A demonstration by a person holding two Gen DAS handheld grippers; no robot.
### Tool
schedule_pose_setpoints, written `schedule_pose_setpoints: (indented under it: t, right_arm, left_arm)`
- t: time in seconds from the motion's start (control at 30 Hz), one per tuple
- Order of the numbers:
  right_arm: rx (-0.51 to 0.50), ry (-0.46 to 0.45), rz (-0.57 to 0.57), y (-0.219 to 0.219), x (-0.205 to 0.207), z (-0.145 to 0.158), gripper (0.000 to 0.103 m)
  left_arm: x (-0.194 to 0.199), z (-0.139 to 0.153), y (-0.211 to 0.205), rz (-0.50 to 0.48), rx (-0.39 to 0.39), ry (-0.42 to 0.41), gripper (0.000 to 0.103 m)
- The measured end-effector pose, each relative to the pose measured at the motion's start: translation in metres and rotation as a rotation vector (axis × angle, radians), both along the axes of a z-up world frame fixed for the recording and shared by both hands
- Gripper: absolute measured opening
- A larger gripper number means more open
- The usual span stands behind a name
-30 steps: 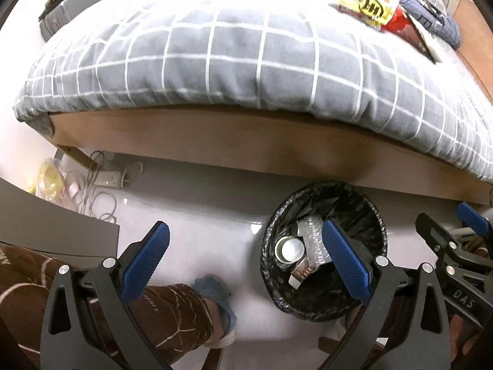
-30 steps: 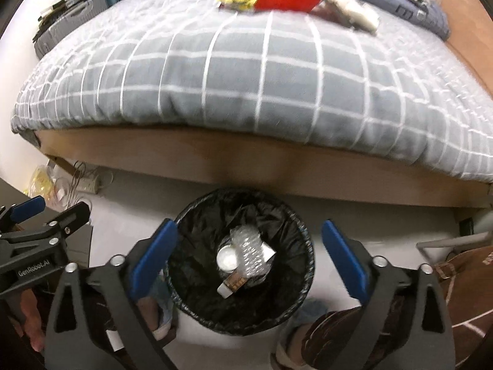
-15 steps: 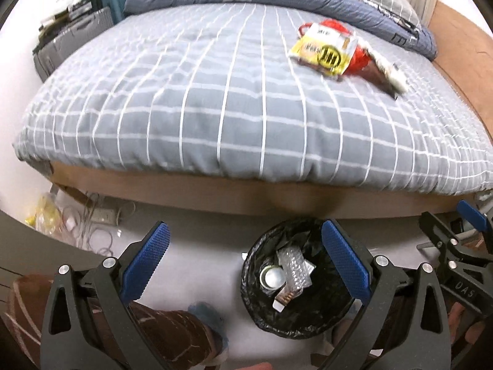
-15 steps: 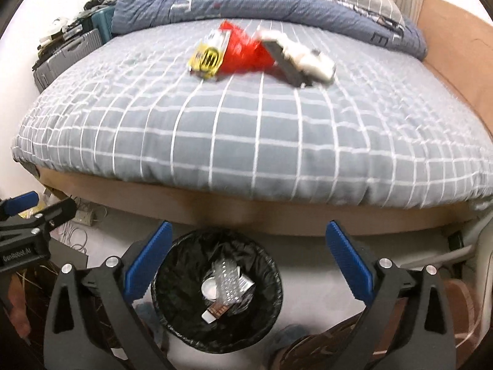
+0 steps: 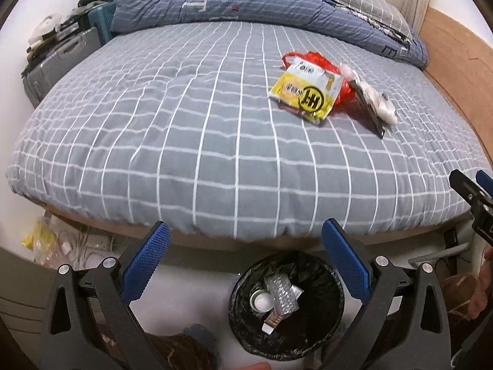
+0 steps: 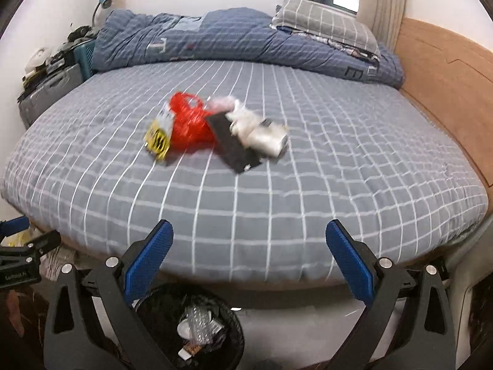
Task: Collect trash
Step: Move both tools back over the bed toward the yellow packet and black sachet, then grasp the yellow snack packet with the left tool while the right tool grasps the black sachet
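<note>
A pile of trash lies on the grey checked bed: a yellow packet (image 5: 308,92), a red plastic bag (image 5: 320,61), a black flat wrapper (image 5: 371,109) and white crumpled paper (image 5: 382,101). The same pile shows in the right wrist view, with the red bag (image 6: 189,125) and the black wrapper (image 6: 235,146). A black-lined bin (image 5: 288,302) with a crushed bottle and scraps stands on the floor below the bed edge; it also shows in the right wrist view (image 6: 191,330). My left gripper (image 5: 246,259) is open and empty above the bin. My right gripper (image 6: 249,259) is open and empty.
A blue quilt (image 6: 234,40) and a grey pillow (image 6: 323,21) lie at the bed's far end. A wooden headboard (image 6: 443,77) runs along the right. A grey suitcase (image 5: 58,58) stands at the left. Cables and a yellow bag (image 5: 43,240) lie on the floor.
Both grippers have risen and tilted up from the bin toward the bed top. The bin has dropped low in both views; the trash pile is now central. Both stay open.
</note>
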State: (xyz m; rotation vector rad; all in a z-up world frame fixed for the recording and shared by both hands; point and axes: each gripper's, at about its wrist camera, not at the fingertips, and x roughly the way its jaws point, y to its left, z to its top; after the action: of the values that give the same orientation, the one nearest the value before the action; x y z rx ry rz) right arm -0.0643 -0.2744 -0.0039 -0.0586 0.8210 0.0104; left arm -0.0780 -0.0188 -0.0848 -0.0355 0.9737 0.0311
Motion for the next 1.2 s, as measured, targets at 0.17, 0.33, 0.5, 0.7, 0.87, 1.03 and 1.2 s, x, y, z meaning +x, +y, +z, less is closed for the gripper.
schedule_pose_setpoints:
  t: [0.17,0.33,0.5,0.7,0.87,1.03,1.2]
  right_arm:
    - [-0.006,-0.003,-0.010,-0.007,0.024,0.002,0.095]
    - [-0.023,-0.002,-0.008,-0.004,0.049,-0.001,0.095]
    - [-0.015,0.008,-0.002,0.003,0.085,-0.003,0.093]
    - [-0.046,0.017,0.035,0.016,0.125,-0.013,0.092]
    - [-0.053,0.064,0.059,0.012,0.149,-0.041,0.084]
    - [-0.061,0.102,0.094,0.015,0.157,-0.063,0.079]
    - [-0.078,0.132,0.140,0.026,0.163,-0.074,0.072]
  left_arm:
    - [0.026,0.007,-0.007,-0.012,-0.004,-0.016,0.097]
    - [0.058,0.009,-0.020,-0.036,-0.007,-0.022,0.097]
    - [0.094,0.012,-0.031,-0.057,0.002,-0.035,0.097]
    - [0.142,0.007,-0.046,-0.082,0.018,-0.043,0.097]
    - [0.176,-0.008,-0.061,-0.123,0.037,-0.029,0.097]
    - [0.190,-0.022,-0.063,-0.138,0.000,-0.023,0.097]
    - [0.197,-0.038,-0.073,-0.170,0.002,-0.001,0.097]
